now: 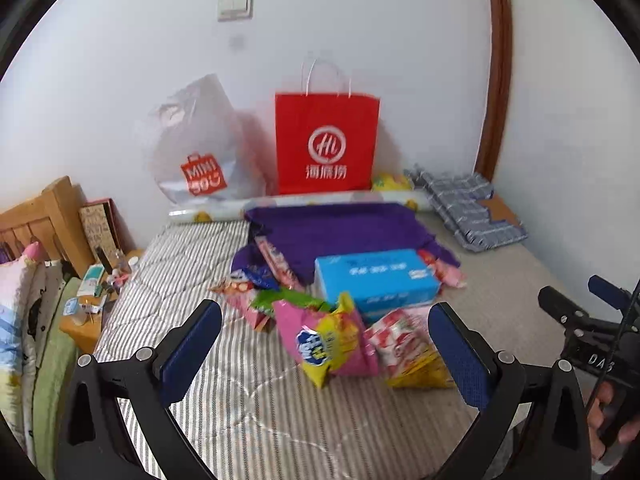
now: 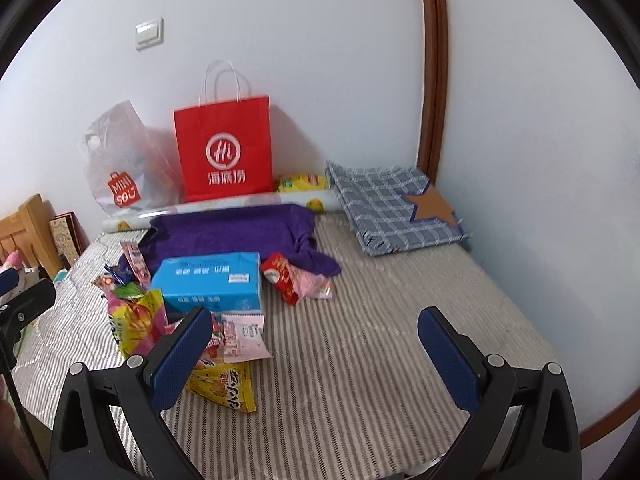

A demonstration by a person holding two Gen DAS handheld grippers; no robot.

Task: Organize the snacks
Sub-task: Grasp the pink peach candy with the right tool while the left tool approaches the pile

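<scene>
Left wrist view. Left gripper (image 1: 325, 350) held above the striped bed cover (image 1: 224, 380), fingers spread wide apart, nothing between them. Landmark: blue tissue box (image 1: 376, 280), lying flat near the middle of the bed. The snacks sit around it. Pink-and-yellow snack bag (image 1: 328, 340) just in front of the box, touching its near left corner. Red-and-white packet (image 1: 400, 340) in front of the box to the right, overlapping a yellow packet beneath it. Green packet (image 1: 292, 298) and several small wrappers to the left of the box; exact count cannot be told. Pink wrapper (image 1: 448, 272) at the box's right end. Purple cloth (image 1: 340, 232) behind the box, partly under it. Red paper bag (image 1: 327, 142) stands upright against the wall behind the cloth; white plastic bag (image 1: 196, 148) beside it on the left. Right gripper (image 1: 576, 312) visible at the right edge, a hand (image 1: 612, 420) on its handle; its state cannot be told from here.

Right wrist view. Right gripper (image 2: 316, 342) over bare bed cover (image 2: 380, 360), to the right of and nearer than the tissue box (image 2: 210, 282), fingers well apart, empty. Yellow packet (image 2: 224, 388) near the left finger, in front of the box. Red wrapper (image 2: 282, 276) just right of the box. Folded blue checked cloth (image 2: 388, 208) well apart from the box, in the far right corner.
</scene>
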